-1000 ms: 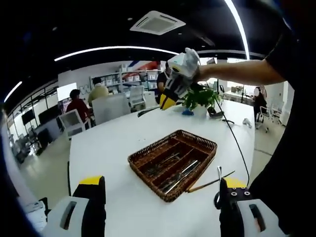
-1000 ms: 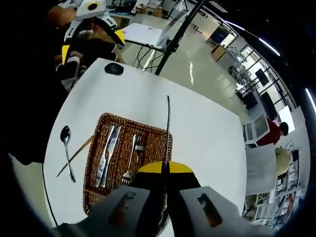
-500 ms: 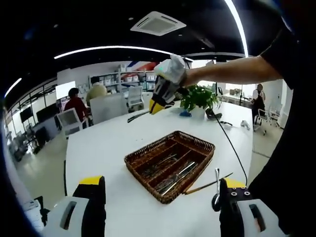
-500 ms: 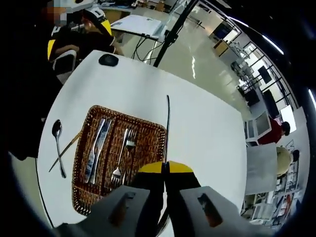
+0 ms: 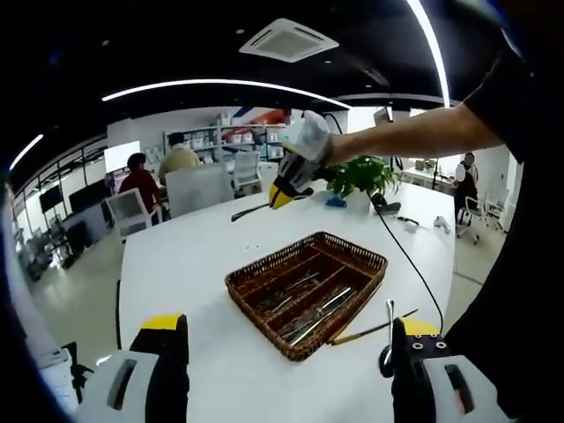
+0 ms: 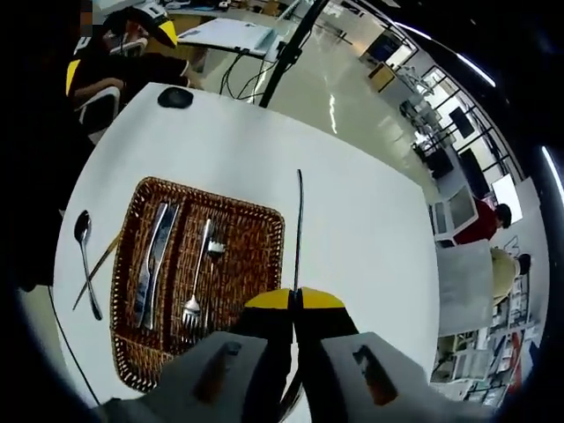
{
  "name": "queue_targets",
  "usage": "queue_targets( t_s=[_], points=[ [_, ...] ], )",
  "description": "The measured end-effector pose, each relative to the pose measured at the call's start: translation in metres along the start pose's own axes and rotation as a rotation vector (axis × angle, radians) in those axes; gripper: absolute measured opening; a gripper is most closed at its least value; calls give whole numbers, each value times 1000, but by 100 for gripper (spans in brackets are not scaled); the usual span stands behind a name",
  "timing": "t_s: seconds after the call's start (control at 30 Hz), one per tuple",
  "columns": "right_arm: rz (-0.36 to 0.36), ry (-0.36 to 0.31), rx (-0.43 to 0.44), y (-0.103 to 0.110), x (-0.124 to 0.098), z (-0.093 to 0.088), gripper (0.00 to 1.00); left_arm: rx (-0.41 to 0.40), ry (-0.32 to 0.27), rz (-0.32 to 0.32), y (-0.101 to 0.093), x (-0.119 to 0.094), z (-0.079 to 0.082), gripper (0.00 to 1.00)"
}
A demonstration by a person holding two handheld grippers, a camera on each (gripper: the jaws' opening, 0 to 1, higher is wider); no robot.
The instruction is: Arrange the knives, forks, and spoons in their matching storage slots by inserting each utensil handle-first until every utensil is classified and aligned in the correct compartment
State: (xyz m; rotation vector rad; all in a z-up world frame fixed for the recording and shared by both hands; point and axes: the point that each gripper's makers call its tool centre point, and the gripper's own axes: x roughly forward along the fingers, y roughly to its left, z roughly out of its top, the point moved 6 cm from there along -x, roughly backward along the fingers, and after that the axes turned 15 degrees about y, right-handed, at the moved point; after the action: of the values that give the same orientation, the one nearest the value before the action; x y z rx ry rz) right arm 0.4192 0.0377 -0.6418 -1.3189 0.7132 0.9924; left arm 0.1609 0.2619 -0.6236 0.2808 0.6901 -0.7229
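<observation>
A brown wicker basket (image 5: 236, 284) (image 6: 211, 196) with lengthwise slots lies on the white table (image 5: 185, 256). Two knives (image 6: 150, 264) lie in one slot and forks (image 6: 198, 273) in the slot beside them. A spoon (image 6: 85, 264) (image 5: 388, 328) and a thin wooden stick (image 5: 370, 330) lie on the table just outside the basket. My right gripper (image 6: 295, 298) (image 5: 295, 172) hangs in the air beyond the basket, shut on a thin metal utensil (image 6: 297, 229) (image 5: 251, 210) seen edge-on; its kind is unclear. My left gripper (image 5: 291, 357) stands wide open near the table's front, holding nothing.
A potted plant (image 5: 357, 176) and a black cable (image 5: 414, 251) sit at the table's far end. A small black object (image 6: 174, 97) lies near one table edge, and a tripod pole (image 6: 291, 44) rises past it. People sit at desks (image 5: 141, 181) behind.
My right gripper, still holding the utensil, has moved lower and to the left in the left gripper view. In its own view the basket has slid to the left. The left gripper stays open.
</observation>
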Motion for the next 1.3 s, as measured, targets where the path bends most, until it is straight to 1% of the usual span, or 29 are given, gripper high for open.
queue_targets(
  t_s=[0.13, 0.3, 0.37, 0.43, 0.5, 0.57, 0.6, 0.7, 0.8, 1.0, 1.03, 1.1, 1.13, 1.2, 1.3],
  points=[
    [-2, 1, 23, 5, 19, -5, 0, -8, 4, 1, 0, 2, 0, 100],
    [26, 11, 31, 15, 48, -10, 0, -18, -6, -6, -4, 5, 2, 100],
    [29, 17, 30, 18, 56, -11, 0, -16, -3, -8, -4, 6, 1, 100],
    [40, 18, 41, 21, 64, -11, 0, -17, 15, -9, -4, 8, -2, 100],
    [39, 27, 33, 24, 73, -11, 0, -25, 16, -7, -1, 8, -4, 100],
    [28, 43, 5, 28, 82, -12, 0, -62, -7, -15, 0, 9, -3, 100],
    [23, 51, -1, 30, 86, -13, 0, -64, -15, -15, -1, 9, -2, 100],
    [31, 59, -2, 31, 96, -14, 0, -60, -14, -11, -3, 11, -2, 100],
    [43, 60, 2, 33, 104, -10, 0, -66, -12, -12, -4, 12, -2, 100],
    [44, 71, -9, 37, 121, -5, 0, -74, -13, 5, 0, 7, -4, 100],
    [41, 73, -8, 38, 124, -4, 0, -75, -12, 6, 0, 7, -4, 100],
    [43, 74, -10, 40, 130, -3, 0, -70, -11, 14, 0, 4, -5, 94],
    [38, 78, -11, 41, 133, -3, 0, -72, -8, 13, 0, 4, -6, 94],
    [39, 85, -12, 44, 139, -2, 0, -75, -13, 16, -1, 4, -6, 97],
    [16, 112, -20, 45, 144, -4, 0, -83, -18, 16, 0, 3, -7, 98]
  ],
)
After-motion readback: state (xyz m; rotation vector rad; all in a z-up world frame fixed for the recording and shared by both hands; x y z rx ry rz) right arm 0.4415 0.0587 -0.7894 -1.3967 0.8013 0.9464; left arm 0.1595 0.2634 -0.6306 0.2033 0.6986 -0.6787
